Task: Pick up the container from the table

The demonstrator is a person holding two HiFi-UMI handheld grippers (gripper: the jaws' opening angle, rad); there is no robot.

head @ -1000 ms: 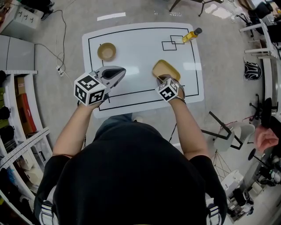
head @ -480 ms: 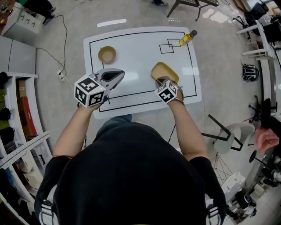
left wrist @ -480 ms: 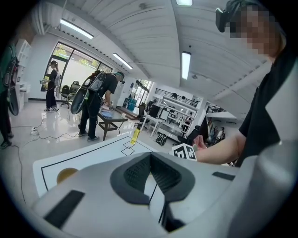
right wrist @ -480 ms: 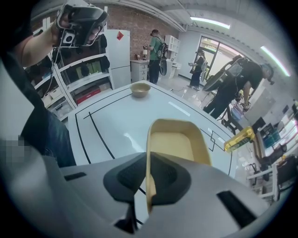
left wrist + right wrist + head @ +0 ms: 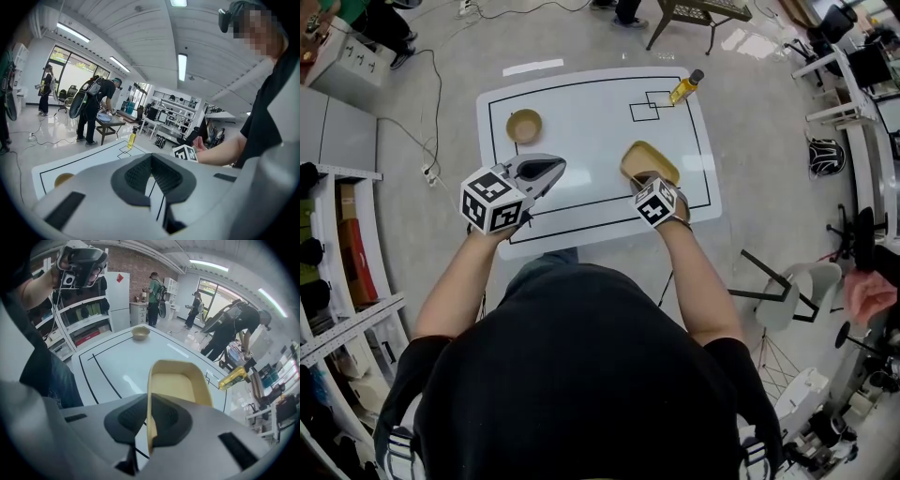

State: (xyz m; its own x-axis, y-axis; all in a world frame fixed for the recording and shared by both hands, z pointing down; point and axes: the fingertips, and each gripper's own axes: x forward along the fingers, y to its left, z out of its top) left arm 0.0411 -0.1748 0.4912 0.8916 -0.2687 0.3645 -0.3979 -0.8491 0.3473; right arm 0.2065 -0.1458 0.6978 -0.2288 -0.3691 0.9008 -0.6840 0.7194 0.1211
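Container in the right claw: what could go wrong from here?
1. The right claw pinches only one thin side wall of the container. The rest hangs out unsupported, so it may pivot or slip.
2. The left claw is shut, empty and off to the side, so nothing backs up that grip.
3. A drop would land near the right edge of the table and might bounce off.

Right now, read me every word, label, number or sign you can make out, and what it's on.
No readable words or numbers anywhere.
Left marker cube and right marker cube: black-and-white square patterns only.
Yellow bottle: label, if any, too small to read.
Red sticker on the white cabinet: too blurred to read.
Container: no print visible.
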